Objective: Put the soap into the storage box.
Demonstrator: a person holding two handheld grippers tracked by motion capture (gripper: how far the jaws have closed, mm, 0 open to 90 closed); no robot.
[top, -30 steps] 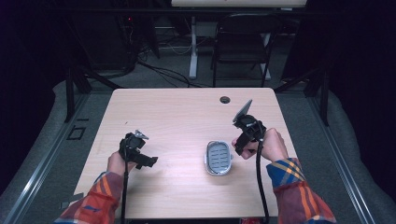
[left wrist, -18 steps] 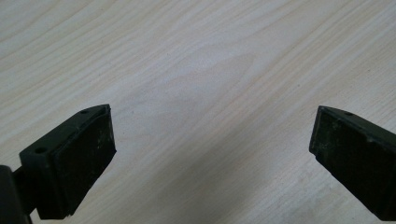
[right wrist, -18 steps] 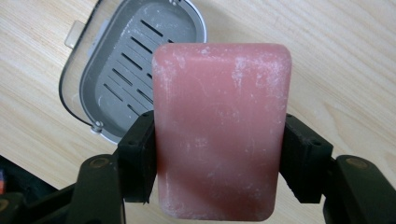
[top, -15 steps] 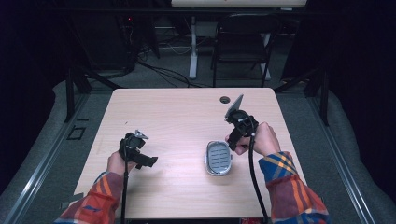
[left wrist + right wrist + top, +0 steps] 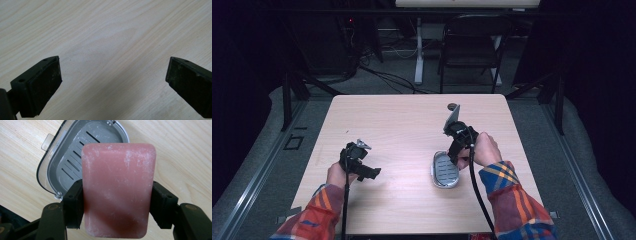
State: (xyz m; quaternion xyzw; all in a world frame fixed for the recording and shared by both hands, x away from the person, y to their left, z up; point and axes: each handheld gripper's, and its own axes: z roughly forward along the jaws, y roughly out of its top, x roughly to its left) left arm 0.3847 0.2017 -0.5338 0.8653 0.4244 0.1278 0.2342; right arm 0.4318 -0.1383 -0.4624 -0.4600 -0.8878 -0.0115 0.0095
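My right gripper (image 5: 117,202) clamps a pink rectangular soap bar (image 5: 117,190), long axis pointing at twelve o'clock, above the grey slotted plastic soap dish (image 5: 75,157) at eleven o'clock; my left gripper (image 5: 112,80) idles wide open.

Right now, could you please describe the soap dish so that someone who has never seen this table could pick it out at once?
Start at the pale wooden table and look to its right half, near the front edge. There, just below the right tool, which grips a pink bar of soap, lies the soap dish. It is a rounded grey tray with drain slots and a clear rim, much larger than the small dark disc at the far edge.
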